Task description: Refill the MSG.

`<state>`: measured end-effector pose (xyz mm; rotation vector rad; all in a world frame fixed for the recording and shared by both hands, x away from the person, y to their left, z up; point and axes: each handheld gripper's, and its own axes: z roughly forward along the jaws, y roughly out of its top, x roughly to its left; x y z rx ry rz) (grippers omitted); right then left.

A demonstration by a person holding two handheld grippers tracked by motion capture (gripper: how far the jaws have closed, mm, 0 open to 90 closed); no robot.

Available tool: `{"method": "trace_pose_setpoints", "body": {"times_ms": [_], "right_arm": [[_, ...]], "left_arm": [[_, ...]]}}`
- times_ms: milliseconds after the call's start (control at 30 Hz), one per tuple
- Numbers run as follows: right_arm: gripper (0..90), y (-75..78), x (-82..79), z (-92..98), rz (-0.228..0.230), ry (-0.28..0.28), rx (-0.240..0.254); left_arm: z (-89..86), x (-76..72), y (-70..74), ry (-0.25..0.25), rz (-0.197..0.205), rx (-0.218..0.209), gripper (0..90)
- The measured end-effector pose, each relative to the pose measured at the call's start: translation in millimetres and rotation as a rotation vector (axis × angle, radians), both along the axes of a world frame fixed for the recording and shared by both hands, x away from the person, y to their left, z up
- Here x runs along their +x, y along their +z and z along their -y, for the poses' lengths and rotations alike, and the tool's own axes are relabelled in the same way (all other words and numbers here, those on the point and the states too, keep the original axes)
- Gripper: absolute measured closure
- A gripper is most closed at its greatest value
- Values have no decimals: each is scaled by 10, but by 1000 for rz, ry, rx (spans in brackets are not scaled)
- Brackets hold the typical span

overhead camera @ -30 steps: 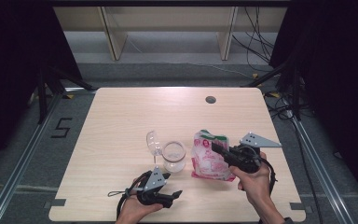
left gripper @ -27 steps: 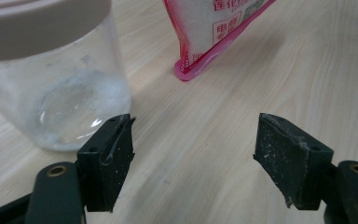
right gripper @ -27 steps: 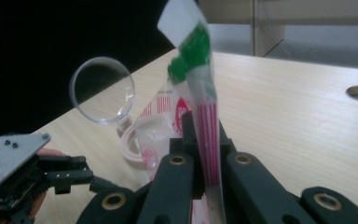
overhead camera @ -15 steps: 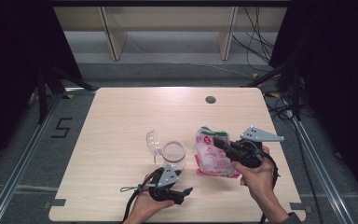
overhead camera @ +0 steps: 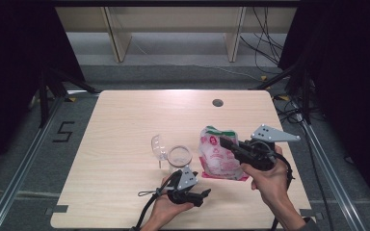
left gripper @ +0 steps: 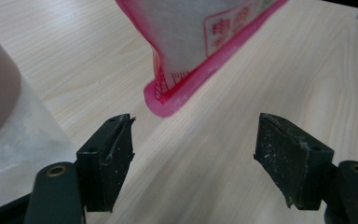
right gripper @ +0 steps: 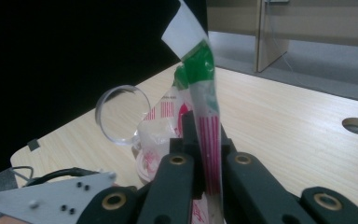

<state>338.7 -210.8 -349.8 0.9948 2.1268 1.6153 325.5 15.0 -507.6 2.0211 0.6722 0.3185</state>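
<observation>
A pink and white pouch (overhead camera: 217, 159) with a green top stands tilted on the wooden table (overhead camera: 125, 125), right of centre. My right gripper (overhead camera: 227, 143) is shut on the pouch's (right gripper: 206, 84) upper edge, the strip pinched between the jaws of the right gripper (right gripper: 204, 137). A clear jar (overhead camera: 179, 155) with its hinged lid (overhead camera: 157, 146) swung open stands just left of the pouch. My left gripper (overhead camera: 201, 195) lies low near the front edge, open. From the left gripper (left gripper: 193, 149), the pouch's bottom corner (left gripper: 182, 88) is ahead and the jar (left gripper: 9, 126) is to the left.
A round cable hole (overhead camera: 217, 102) sits in the table's far side. Pale shelving legs (overhead camera: 116, 41) stand beyond the table. Cables (overhead camera: 270, 33) trail on the floor at the back right, and dark frame rails (overhead camera: 24, 159) run along both sides.
The right gripper has lifted the pouch so it stands more upright. The left gripper has slid to the right along the front edge, toward the pouch's bottom.
</observation>
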Motion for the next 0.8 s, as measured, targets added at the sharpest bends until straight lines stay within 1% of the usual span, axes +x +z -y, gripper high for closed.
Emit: {"method": "trace_pose_setpoints", "body": {"times_ms": [33,67,100,133,167,200,233,267,300,333,367,400,433,467,500,533,567,600,633,667,700,733,767,800], "right_arm": [[900,0,0,0,0,0,0],[900,7,-11,-10,-5,11,11],[900,19,-29,-13,-6,16,14],[900,29,-40,-13,0,17,6],[900,42,-51,-14,9,16,8],[900,51,-58,-19,3,20,21],[900,72,-88,-22,-25,13,25],[900,76,-93,-29,-8,21,23],[900,76,-93,-29,-8,21,23],[900,81,-105,-38,-13,20,23],[900,78,-82,-35,26,36,9],[900,81,-94,-64,3,43,16],[900,81,-94,-64,3,43,16],[900,79,-92,-70,10,34,8],[900,80,-89,-76,9,37,0],[900,88,-99,-96,-11,31,7],[900,85,-88,-104,4,36,-4],[900,94,-83,-115,-6,35,-6],[900,104,-66,-109,5,40,-16],[900,112,-69,-119,-8,24,-5],[900,127,-38,-97,30,26,-33],[900,135,-34,-108,14,35,-15],[900,161,-34,-110,11,25,-20],[900,161,-34,-110,11,25,-20]], "left_arm": [[25,3,-9,8,-1,-25,271],[26,19,-1,-5,2,3,272],[55,10,-9,5,4,-7,273],[68,13,-9,-3,9,4,275],[93,5,-13,4,24,0,281],[114,2,-18,10,35,-6,285],[121,5,-11,7,40,5,289],[138,5,-12,15,49,5,307],[146,-2,-13,29,58,7,307],[167,-1,-29,24,64,-3,328],[185,4,-42,23,90,2,368],[202,-7,-47,51,116,1,442],[209,-5,-46,53,120,-5,442],[229,-5,-52,63,135,-15,512],[246,-11,-54,68,145,-15,525],[253,-11,-53,70,162,0,579],[258,-14,-51,89,175,-9,626],[255,-12,-40,103,174,-17,662],[256,-4,-35,108,174,-24,676],[265,-8,-35,116,179,-36,680],[266,-12,-29,118,184,-41,687],[254,-16,-18,120,194,-39,692],[255,-23,-24,128,194,-58,697],[251,-27,-21,124,188,-60,697]]}}
